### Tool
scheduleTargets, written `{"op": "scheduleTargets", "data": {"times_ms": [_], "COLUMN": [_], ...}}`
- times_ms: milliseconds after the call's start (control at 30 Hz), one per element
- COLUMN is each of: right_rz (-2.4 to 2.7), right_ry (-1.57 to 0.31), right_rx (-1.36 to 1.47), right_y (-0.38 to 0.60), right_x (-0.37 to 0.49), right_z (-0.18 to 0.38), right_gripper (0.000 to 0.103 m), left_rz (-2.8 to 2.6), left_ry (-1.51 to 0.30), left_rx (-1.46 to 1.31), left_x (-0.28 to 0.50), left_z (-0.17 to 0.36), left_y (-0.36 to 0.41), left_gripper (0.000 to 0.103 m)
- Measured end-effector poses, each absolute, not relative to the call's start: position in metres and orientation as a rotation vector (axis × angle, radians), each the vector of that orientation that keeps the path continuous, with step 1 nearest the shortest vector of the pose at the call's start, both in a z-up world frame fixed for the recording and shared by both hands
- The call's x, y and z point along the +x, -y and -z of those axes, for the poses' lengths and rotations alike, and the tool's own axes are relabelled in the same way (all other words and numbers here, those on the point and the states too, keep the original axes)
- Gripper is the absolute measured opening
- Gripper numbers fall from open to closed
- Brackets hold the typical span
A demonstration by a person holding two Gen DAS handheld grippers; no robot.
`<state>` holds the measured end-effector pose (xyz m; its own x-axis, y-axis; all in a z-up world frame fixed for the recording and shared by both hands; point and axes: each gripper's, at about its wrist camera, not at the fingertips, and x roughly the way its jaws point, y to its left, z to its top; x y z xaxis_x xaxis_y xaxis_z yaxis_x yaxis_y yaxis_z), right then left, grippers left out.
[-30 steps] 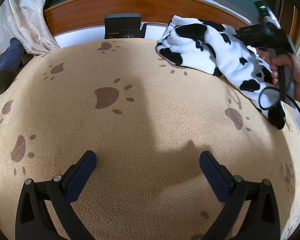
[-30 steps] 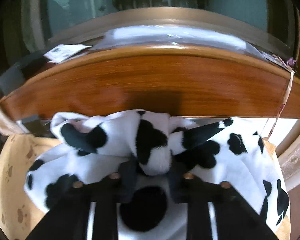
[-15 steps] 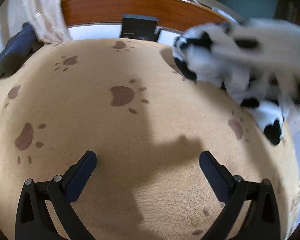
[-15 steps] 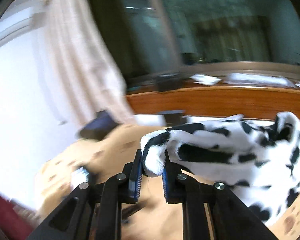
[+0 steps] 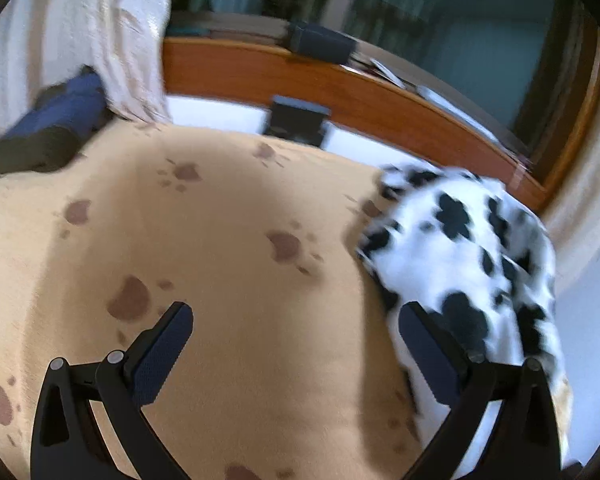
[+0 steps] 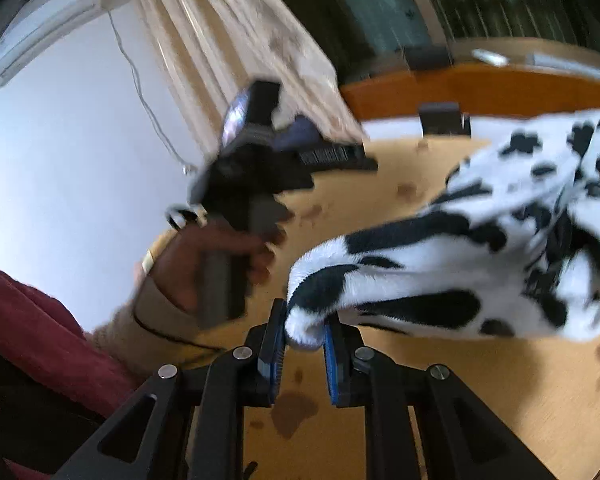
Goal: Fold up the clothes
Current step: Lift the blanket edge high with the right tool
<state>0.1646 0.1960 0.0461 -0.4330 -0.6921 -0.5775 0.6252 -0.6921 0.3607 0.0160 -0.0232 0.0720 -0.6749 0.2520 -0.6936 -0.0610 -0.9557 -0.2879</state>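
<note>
Right tool is pinched tight on a corner of the cow-print fleece, which stretches off to the right of the frame over the paw-print blanket. Left tool has its jaws wide apart, gripping nothing, with the fleece at lower right.

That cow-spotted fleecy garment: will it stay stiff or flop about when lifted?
Probably floppy: the cow-spotted garment sags and drapes away from the right hand-held gripper, which pinches only one edge. Its plush pile looks grippy rather than slippery. It seems light, since one pinch carries it.
</note>
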Motion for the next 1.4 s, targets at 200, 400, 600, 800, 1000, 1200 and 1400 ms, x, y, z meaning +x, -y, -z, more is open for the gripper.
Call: {"op": "scheduleTargets", "data": {"times_ms": [200,400,600,800,1000,1200,1400], "right_rz": [2.325,2.551,2.741,2.765,2.935,3.3,3.493], "right_ry": [0.069,-0.04,-0.215,-0.533,-0.583,-0.257,-0.084], "right_rx": [1.005,0.946,0.999,1.134,1.106,0.751,0.448], "right_y": [-0.213,-0.256,-0.289,-0.286,-0.308,-0.36,-0.387], "right_x": [0.165,0.187,0.172,0.113,0.072,0.106,0.151], "right_z": [-0.041,-0.061,-0.054,-0.024,-0.022,-0.072,-0.102], "right_gripper": [0.066,0.075,0.075,0.074,0.045,0.045,0.045], "left_rz": [-2.543,-2.475,-2.403,-2.469,-2.481,-2.44,-2.381], "left_ry": [0.084,-0.323,-0.279,-0.428,-0.546,-0.605,-0.667], "left_rx": [-1.175,-1.133,-1.159,-1.136,-1.123,-1.094,-0.908], "left_x": [0.044,0.075,0.088,0.101,0.11,0.115,0.134], "left_z": [-0.065,-0.051,-0.051,-0.051,-0.043,-0.035,-0.038], "left_y": [-0.023,-0.063,-0.064,-0.071,-0.074,-0.08,-0.092], "left_gripper": [0.103,0.103,0.103,0.103,0.103,0.103,0.103]}}
